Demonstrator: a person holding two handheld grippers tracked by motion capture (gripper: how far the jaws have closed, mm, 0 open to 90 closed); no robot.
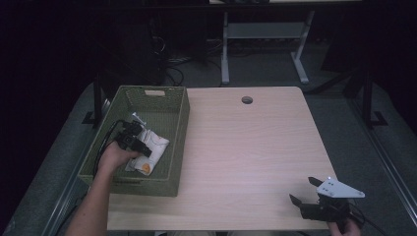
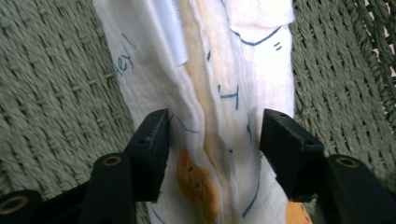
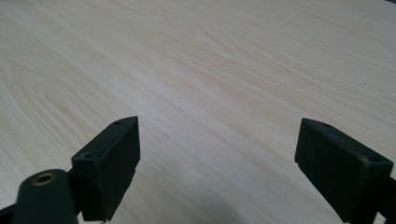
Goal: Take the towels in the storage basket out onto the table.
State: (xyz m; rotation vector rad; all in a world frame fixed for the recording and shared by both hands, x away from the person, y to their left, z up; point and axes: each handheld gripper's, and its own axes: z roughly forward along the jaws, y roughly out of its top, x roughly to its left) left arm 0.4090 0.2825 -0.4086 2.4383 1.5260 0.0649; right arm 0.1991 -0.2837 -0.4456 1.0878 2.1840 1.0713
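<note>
**Left jaws straddle the cloth in the basket**

Fingers of the left gripper [image 2: 215, 140] stand either side of a folded white cloth with blue lettering and orange cartoon prints [image 2: 219, 93], their pads touching its bunched edges; whether they are pinching it firmly, I cannot tell. That cloth [image 1: 151, 147] lies on the floor of the green woven rectangular basket [image 1: 179, 128], at nine o'clock on the pale wooden table [image 1: 246, 147]. At five o'clock, the right gripper [image 1: 304, 191] hovers near the table's front edge, jaws spread wide apart with nothing between them but bare wood [image 3: 210, 70].
</note>
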